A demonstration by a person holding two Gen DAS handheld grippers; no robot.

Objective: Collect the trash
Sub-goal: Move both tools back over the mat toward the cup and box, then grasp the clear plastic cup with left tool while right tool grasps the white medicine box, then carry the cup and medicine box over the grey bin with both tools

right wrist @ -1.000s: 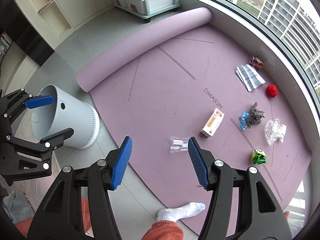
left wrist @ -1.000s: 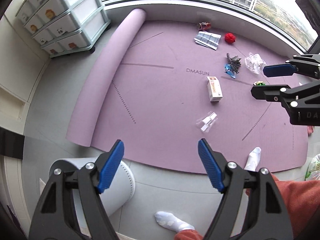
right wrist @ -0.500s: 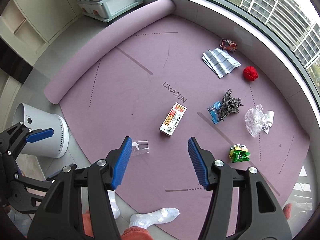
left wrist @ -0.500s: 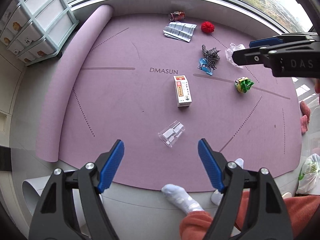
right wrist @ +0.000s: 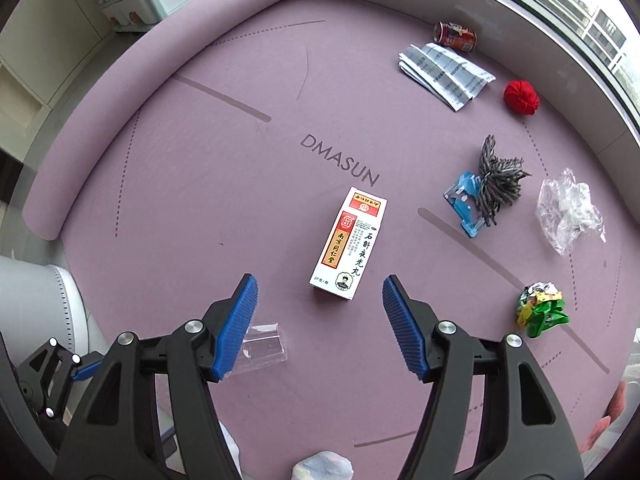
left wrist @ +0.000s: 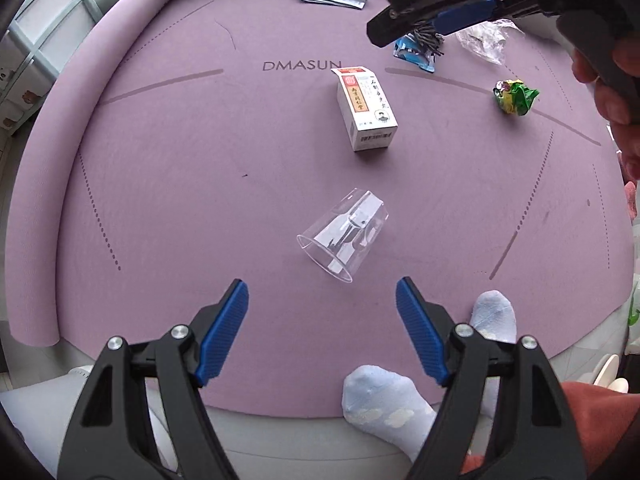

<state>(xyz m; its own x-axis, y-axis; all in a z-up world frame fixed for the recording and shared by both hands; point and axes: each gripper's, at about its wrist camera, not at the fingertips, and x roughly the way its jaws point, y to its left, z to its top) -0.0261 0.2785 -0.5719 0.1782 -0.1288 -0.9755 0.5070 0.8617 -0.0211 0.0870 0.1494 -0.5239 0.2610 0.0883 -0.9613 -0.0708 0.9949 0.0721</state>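
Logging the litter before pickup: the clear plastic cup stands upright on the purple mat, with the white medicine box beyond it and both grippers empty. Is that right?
Not quite: the clear plastic cup lies on its side, not upright, as the left wrist view shows. The rest holds: it is on the purple mat, the white medicine box lies beyond it, and the left gripper and right gripper are empty.

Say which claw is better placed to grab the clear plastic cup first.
Left, probably. The clear plastic cup lies on its side just ahead of the open left claw, centred between its fingers. The right claw, opening, lines up with the medicine box instead.
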